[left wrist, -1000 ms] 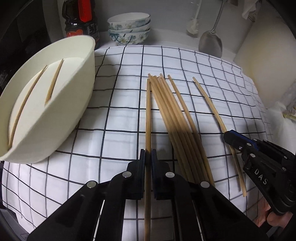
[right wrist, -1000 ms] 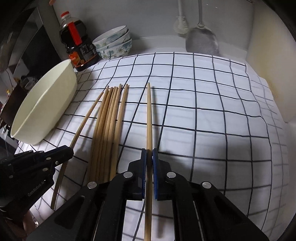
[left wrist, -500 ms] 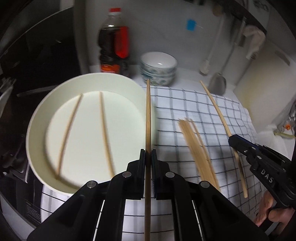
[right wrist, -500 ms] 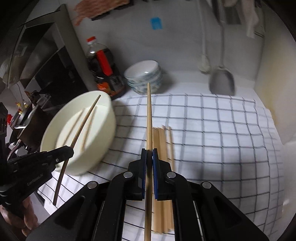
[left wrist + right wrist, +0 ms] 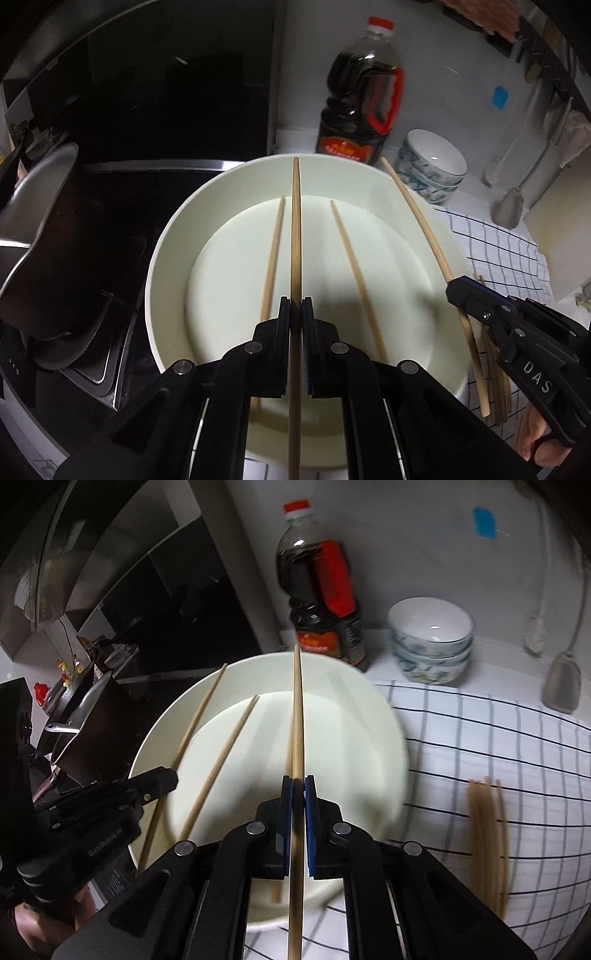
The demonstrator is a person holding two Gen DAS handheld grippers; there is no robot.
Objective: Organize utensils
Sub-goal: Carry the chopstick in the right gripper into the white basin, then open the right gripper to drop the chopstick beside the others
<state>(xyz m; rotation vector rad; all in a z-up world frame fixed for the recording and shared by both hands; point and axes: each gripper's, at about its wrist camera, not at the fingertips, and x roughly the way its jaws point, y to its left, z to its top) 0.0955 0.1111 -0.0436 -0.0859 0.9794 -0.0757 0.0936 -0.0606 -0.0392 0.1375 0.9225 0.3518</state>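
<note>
Both hand-held grippers (image 5: 295, 306) (image 5: 297, 786), each pinching a chopstick (image 5: 295, 229) (image 5: 297, 709), now over bowl rim (image 5: 162, 236).

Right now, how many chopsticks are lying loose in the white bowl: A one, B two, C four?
B: two chopsticks lie in the bowl, while the left gripper and right gripper each hold another above it.
</note>
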